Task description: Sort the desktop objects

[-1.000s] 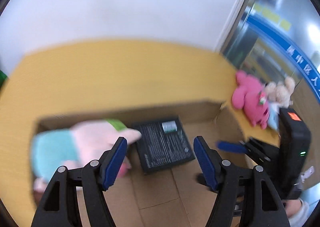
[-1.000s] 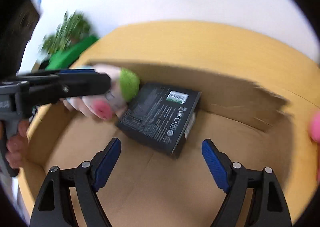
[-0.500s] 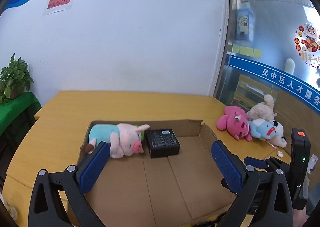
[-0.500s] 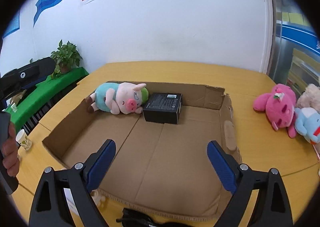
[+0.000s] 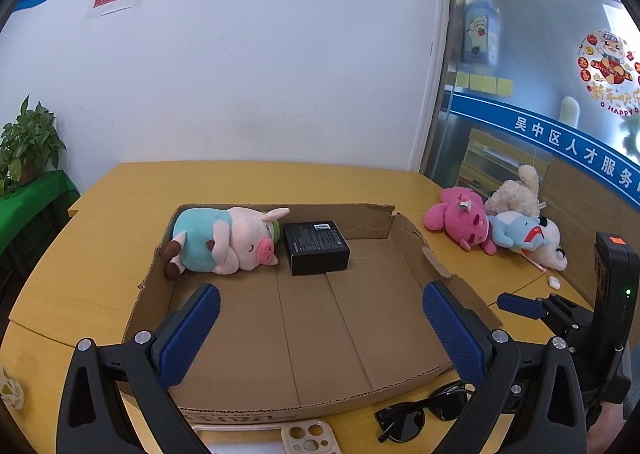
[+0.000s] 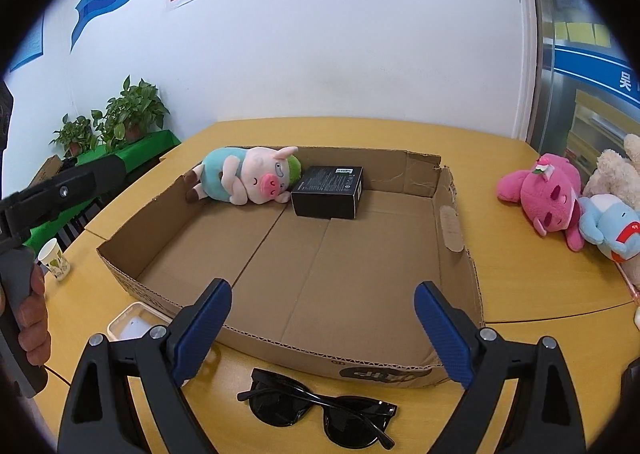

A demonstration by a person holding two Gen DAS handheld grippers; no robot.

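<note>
Left tool [image 5: 320, 318], right tool [image 6: 322, 314]: I hold both spread wide, nothing gripped, near edge of cardboard tray [image 6: 460, 230]. Pig plush [image 6: 248, 176], black box [image 6: 328, 192] parked far-left inside, leaving floor free. Sunglasses [image 6: 316, 410], phone case [image 5: 308, 436] unsorted on near worktop [image 5: 60, 274]; plush pile [image 5: 496, 226] far right.

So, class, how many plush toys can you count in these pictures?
4: a pig plush inside the cardboard box; pink, cream and blue plushes huddled on the table, right. Others may be hidden.
</note>
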